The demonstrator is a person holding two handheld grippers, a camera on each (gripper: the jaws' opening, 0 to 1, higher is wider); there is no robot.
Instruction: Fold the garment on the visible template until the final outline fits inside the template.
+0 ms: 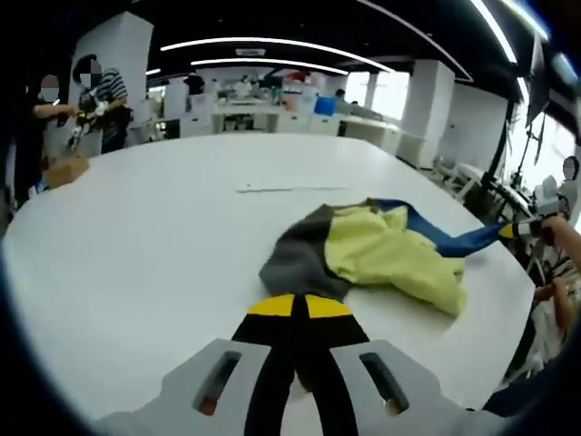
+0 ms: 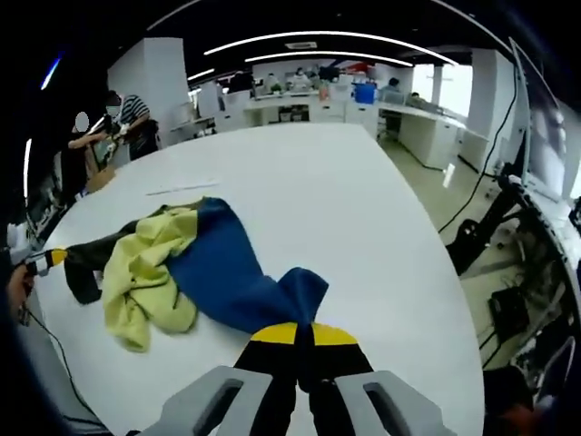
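1. Left gripper view: the left gripper (image 1: 300,307) has its jaws pressed together on the grey edge of the garment (image 1: 381,250), which lies crumpled on the white desk (image 1: 145,245).
2. The garment shows grey, yellow-green and blue parts; its blue part stretches away to the right gripper (image 1: 510,230), seen at the far right edge of the desk.
3. A thin pale strip (image 1: 290,187) lies flat on the desk beyond the garment, apart from it.
4. Right gripper view: the right gripper (image 2: 304,336) has its jaws pinched on the blue corner of the garment (image 2: 218,272).
5. From there the cloth runs left across the desk (image 2: 363,227) to the left gripper (image 2: 50,259), which holds the dark end.
6. People (image 2: 118,127) stand beyond the far end of the desk.
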